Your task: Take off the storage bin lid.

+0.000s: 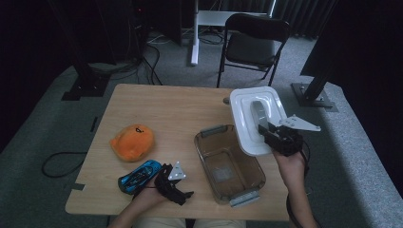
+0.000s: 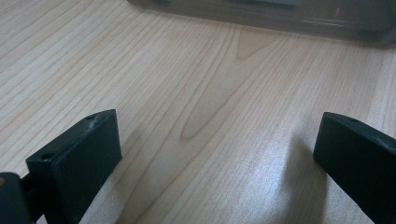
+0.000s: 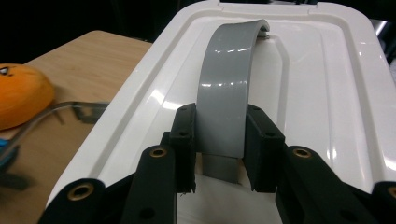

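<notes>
The right gripper (image 1: 263,127) is clamped on the grey handle (image 3: 227,98) of the white lid (image 1: 249,128), one jaw on each side of the strap. The lid hangs tilted in the air, its near edge over the far right corner of the box (image 1: 229,163) and the rest of it out past that corner, to the right and farther from the person. From the high view it seems clear of the box rim, though the angle makes that hard to be sure of.

The box is a clear brown tub with grey latches at both ends, standing open on the table (image 1: 161,109).

The left gripper (image 1: 159,172) lies low on the wood just left of the box, with its jaws spread wide and nothing between them; in the left gripper view the box wall (image 2: 261,16) crosses the top.

A blue car (image 1: 139,175) sits close beside the left gripper, on the side away from the box. An orange plush (image 1: 132,141) lies left of the box as well, beyond the car.
</notes>
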{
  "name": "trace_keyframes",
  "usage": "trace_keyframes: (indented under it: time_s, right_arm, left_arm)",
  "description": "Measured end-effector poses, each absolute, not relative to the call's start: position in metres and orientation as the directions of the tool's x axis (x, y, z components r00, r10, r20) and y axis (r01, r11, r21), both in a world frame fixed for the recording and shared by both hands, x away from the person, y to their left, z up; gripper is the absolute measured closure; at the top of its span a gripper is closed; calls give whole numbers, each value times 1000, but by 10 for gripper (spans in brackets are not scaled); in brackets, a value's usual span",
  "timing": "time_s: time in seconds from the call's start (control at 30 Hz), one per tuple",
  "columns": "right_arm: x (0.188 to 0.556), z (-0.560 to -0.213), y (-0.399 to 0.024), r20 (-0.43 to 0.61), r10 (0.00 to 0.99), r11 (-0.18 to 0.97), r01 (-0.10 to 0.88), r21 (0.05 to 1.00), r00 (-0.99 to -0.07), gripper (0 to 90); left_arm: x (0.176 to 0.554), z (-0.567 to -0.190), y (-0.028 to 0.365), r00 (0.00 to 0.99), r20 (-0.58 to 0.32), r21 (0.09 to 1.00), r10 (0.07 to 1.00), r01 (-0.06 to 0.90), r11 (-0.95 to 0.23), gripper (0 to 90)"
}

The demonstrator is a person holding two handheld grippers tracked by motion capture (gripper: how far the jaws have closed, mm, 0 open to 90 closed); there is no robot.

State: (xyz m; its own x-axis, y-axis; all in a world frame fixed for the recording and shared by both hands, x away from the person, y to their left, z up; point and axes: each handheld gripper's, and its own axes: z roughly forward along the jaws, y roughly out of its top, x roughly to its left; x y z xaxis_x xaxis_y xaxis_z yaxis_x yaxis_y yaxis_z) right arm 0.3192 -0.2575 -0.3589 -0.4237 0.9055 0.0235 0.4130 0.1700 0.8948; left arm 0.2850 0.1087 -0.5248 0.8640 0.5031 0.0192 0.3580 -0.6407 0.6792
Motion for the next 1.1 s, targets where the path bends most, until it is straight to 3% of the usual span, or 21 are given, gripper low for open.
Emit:
trace_keyframes:
  time_s: [0.5,1.1]
  right_arm:
    - [345,-380,-288,53,942,111,459,881,-331,680]
    - [370,-441,-306,94,963,67,559,827,-254,679]
  left_arm:
    - [285,-525,109,865,20,678,502,357,-642,14]
    - [285,-525,109,865,20,677,501,357,-644,14]
